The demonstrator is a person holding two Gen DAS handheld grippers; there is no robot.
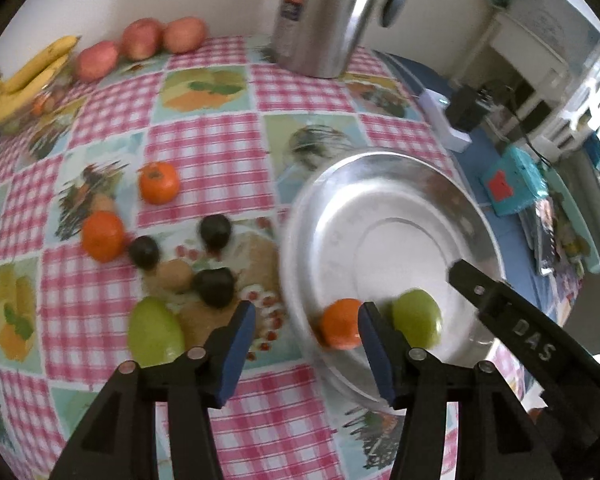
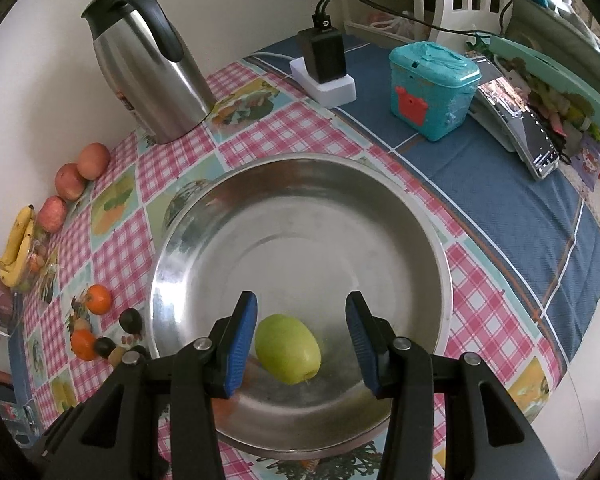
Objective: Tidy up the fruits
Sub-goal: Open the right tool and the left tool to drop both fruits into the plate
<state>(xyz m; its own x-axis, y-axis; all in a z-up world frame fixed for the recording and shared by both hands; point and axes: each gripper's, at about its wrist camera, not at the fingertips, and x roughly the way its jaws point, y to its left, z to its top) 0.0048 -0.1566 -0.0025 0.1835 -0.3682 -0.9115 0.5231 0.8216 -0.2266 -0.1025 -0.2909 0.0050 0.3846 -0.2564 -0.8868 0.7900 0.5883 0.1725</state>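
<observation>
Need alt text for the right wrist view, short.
The open right gripper hovers over a steel plate holding a green fruit. Oranges, dark plums, apples and bananas lie left on the checked tablecloth, with a steel thermos behind.

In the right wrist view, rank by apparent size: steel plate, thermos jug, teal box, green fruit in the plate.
1. steel plate
2. thermos jug
3. teal box
4. green fruit; it sits nearest the camera, so its place against the box is unsure.
</observation>
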